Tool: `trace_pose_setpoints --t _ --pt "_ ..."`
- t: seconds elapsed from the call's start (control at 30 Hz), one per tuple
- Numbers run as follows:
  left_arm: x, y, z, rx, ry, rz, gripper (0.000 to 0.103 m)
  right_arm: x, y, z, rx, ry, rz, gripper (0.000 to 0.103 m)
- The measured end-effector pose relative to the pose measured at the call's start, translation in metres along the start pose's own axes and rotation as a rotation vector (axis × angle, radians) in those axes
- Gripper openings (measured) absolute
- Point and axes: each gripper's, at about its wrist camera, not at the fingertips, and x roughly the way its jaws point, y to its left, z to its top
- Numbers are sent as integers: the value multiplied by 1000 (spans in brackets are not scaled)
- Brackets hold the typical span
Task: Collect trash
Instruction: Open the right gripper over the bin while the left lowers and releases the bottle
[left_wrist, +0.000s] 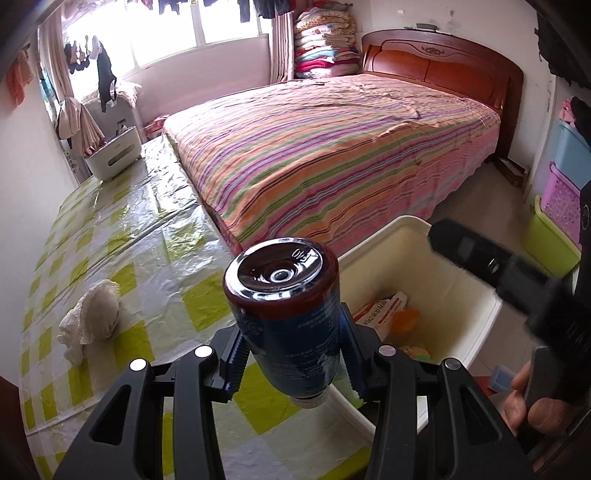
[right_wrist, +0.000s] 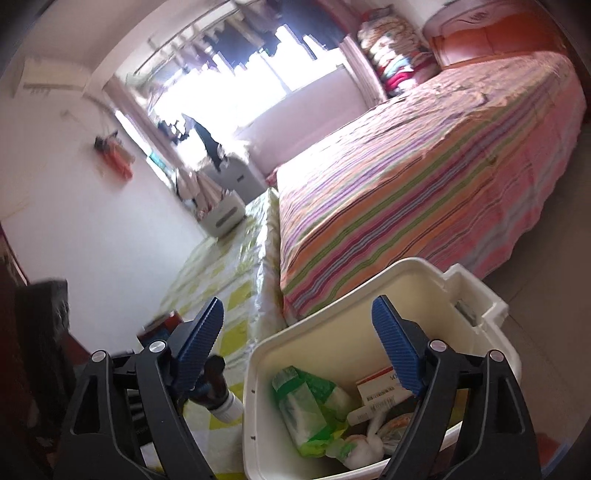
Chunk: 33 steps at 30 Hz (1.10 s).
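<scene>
My left gripper is shut on a dark bottle with a blue label, held bottom-forward and tilted, above the table's right edge beside the white bin. The bottle's white neck also shows in the right wrist view. The bin holds a green-and-white packet, a red-and-white box and other scraps. My right gripper is open and empty, over the bin's near left part. A crumpled white tissue lies on the table at the left.
The table has a yellow-green checked plastic cover. A striped bed stands beyond the table and bin. A white box sits at the table's far end. Coloured storage baskets stand at the right wall.
</scene>
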Motion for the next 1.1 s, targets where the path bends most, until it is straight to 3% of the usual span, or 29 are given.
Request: trace_pose_setpoints --t 0.23,0.5,0.9,1.0,1.1 --pt "3 -11 4 19 -2 -8 43 -20 -22 10 87 -99 -23 83" --pt "6 -27 11 44 -13 -29 43 -13 -18 7 102 -129 -21 83" --pt "20 -52 33 58 -12 -96 45 -41 -37 8 140 -206 -34 84" --pt "24 -55 36 35 -12 -118 76 -39 -37 7 139 -205 -34 84" --pt "24 -56 36 22 -26 -140 81 -36 -34 8 133 -202 -29 84"
